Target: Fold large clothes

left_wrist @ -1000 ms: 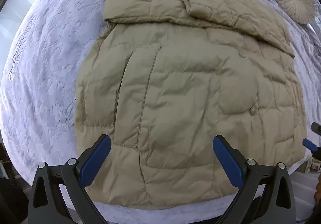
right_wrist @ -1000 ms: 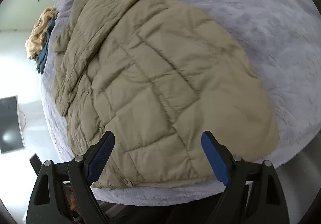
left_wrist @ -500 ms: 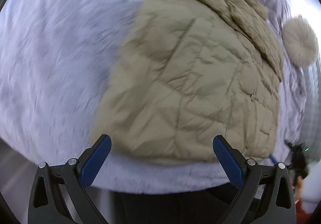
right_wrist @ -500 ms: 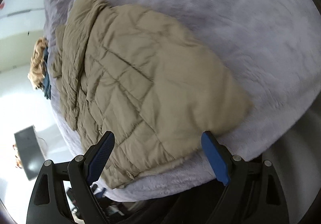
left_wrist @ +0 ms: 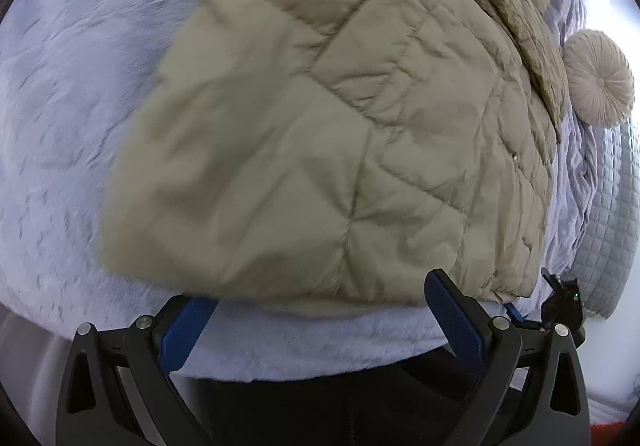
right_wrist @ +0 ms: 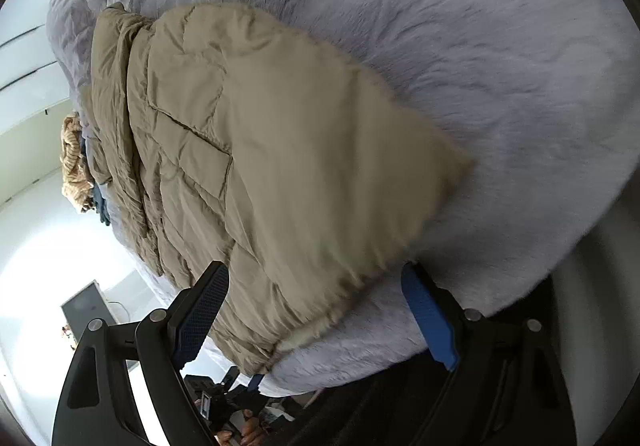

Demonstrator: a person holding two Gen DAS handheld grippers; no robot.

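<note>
A large beige quilted puffer jacket [left_wrist: 328,150] lies flat on a bed with a pale lilac plush cover [left_wrist: 72,94]. It also shows in the right wrist view [right_wrist: 260,174]. My left gripper [left_wrist: 320,320] is open at the jacket's hem near one bottom corner, and the hem overlaps its left fingertip. My right gripper [right_wrist: 316,312] is open at the hem near the other bottom corner [right_wrist: 452,170], with the fabric edge between its blue pads. Neither gripper holds anything. The other gripper [left_wrist: 560,306] shows small at the left view's right edge.
A round beige pleated cushion [left_wrist: 598,76] lies beyond the jacket's upper part. A quilted grey blanket [left_wrist: 616,214] hangs at the bed's side. A heap of tan and blue clothes [right_wrist: 76,166] sits at the far end. The bed edge [left_wrist: 320,350] runs just under both grippers.
Both grippers have swung apart to opposite ends of the hem and come down close to the fabric. Both stay open.
</note>
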